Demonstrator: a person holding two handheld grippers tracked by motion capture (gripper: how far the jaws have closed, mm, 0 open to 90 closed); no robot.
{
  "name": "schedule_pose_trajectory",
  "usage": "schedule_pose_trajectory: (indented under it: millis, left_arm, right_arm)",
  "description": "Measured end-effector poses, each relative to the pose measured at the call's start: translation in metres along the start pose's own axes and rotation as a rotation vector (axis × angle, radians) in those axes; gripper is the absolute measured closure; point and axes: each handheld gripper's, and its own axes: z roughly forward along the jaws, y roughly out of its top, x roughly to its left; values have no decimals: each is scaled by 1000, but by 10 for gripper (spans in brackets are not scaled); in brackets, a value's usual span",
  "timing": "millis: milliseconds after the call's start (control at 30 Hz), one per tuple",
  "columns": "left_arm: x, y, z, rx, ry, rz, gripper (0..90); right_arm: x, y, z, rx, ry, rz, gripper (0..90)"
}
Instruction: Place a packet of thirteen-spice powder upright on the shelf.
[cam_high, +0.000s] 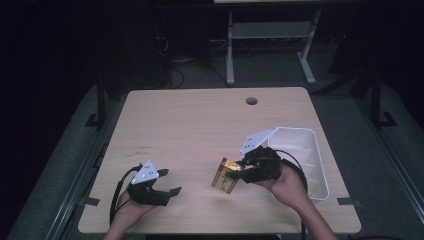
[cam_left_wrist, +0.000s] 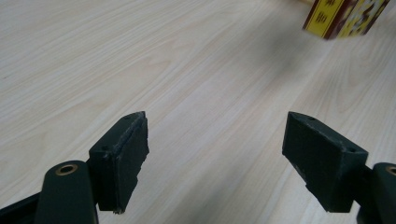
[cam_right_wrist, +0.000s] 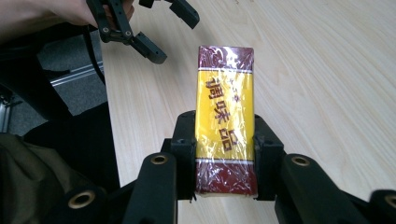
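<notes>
A dim lab or office: a bare wooden desk (cam_high: 200, 130) with a cable hole (cam_high: 251, 101), grey carpet (cam_high: 270, 72), cables behind.

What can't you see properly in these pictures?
- Yellow packet: its sides are covered by the right tongs in the right gripper view.
- The same packet is blurred and cut off by the top edge in the left gripper view.
- White tray: part of its inside is hidden behind the right hand in the high view.
</notes>
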Motion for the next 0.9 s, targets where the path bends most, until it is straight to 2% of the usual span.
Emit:
schedule_pose_trajectory:
  millis: [200,367,667,900]
  left_arm:
    - [5,-2,-2,-7,6,-19,221]
    - [8,-3,-3,-3,13,-18,221]
    - [12,-6,-3,4,22,-20,219]
    - [10,-5,-4,-10,23,-20,219]
  right_arm:
    - [-4,4,-12,15,-6,-29,683]
    - [-6,4,-23,22,-18,-54,683]
    - [-11,3,-49,27,-48,-66,683]
    - [-15,-1,-68,25,-73,-69,683]
